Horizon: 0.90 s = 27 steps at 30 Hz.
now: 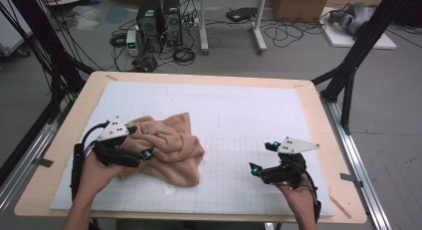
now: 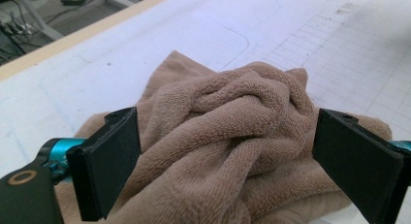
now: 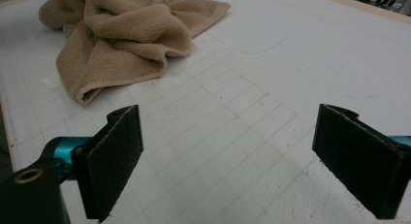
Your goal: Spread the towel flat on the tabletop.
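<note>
A crumpled tan towel (image 1: 169, 148) lies in a heap on the left half of the white gridded mat (image 1: 234, 115). My left gripper (image 1: 139, 140) sits at the towel's left edge, open, its jaws straddling the bunched folds of the towel (image 2: 232, 136) without closing on them. Off to the right, my right gripper (image 1: 263, 157) hovers low over bare mat, open with nothing between its jaws. In the right gripper view the towel (image 3: 121, 35) lies ahead at the upper left, well apart from that gripper (image 3: 228, 161).
The mat covers a wooden table (image 1: 318, 105) whose rim shows all round. Black frame posts (image 1: 358, 51) rise at both sides. On the floor beyond stand computer towers (image 1: 159, 21), cables and cardboard boxes (image 1: 298, 3).
</note>
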### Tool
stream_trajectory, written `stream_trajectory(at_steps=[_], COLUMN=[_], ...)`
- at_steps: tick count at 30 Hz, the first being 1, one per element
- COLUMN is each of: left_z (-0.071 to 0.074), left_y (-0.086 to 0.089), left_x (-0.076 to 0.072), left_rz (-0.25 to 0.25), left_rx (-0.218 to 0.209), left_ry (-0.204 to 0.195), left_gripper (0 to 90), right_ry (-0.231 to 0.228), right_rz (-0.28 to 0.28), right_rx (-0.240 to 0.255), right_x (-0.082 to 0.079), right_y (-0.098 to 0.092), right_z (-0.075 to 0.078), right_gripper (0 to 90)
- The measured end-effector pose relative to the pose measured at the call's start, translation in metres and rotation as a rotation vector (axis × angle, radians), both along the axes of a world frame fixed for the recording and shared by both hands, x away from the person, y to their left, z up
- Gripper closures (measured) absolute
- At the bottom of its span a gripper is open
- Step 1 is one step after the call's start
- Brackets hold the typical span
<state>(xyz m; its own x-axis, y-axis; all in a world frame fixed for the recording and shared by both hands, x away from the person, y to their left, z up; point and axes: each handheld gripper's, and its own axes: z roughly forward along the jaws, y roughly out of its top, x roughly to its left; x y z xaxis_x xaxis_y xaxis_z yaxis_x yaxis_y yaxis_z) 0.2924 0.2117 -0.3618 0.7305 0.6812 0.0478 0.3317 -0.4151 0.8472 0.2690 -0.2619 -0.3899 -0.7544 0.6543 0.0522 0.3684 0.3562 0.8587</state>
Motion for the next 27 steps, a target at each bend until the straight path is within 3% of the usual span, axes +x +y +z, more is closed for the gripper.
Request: stream_trajectory(at_steps=[1, 3, 5, 14, 20, 25, 27], left_z=[-0.002, -0.009, -0.011, -0.024, -0.036, -0.041, -0.043], left_y=[-0.003, -0.007, -0.009, -0.019, -0.026, -0.029, -0.03], left_x=[0.001, 0.004, 0.005, 0.016, 0.026, 0.03, 0.031], left_rz=[0.004, -0.001, 0.004, 0.007, 0.013, 0.011, 0.013], left_rx=[0.004, -0.032, -0.032, 0.034, 0.079, 0.12, 0.132], left_ry=[-0.004, -0.005, -0.004, 0.017, 0.057, 0.061, 0.057], left_gripper=[10.7, 13.6, 14.7, 18.4, 22.1, 28.1, 34.4], right_ry=[-0.004, -0.002, -0.001, 0.005, 0.008, 0.015, 0.016], right_rz=[0.0, -0.001, -0.003, 0.0, 0.005, 0.009, 0.01], right_rx=[0.001, 0.003, 0.005, 0.008, 0.002, 0.002, 0.001], right_x=[0.0, 0.0, 0.0, 0.001, 0.002, 0.003, 0.004], right_y=[-0.001, -0.002, -0.002, -0.003, -0.001, 0.0, 0.0], right_z=[0.0, 0.0, 0.0, -0.003, -0.005, -0.007, -0.008], right_gripper=[10.0, 10.0, 10.0, 10.0, 10.0, 10.0, 10.0])
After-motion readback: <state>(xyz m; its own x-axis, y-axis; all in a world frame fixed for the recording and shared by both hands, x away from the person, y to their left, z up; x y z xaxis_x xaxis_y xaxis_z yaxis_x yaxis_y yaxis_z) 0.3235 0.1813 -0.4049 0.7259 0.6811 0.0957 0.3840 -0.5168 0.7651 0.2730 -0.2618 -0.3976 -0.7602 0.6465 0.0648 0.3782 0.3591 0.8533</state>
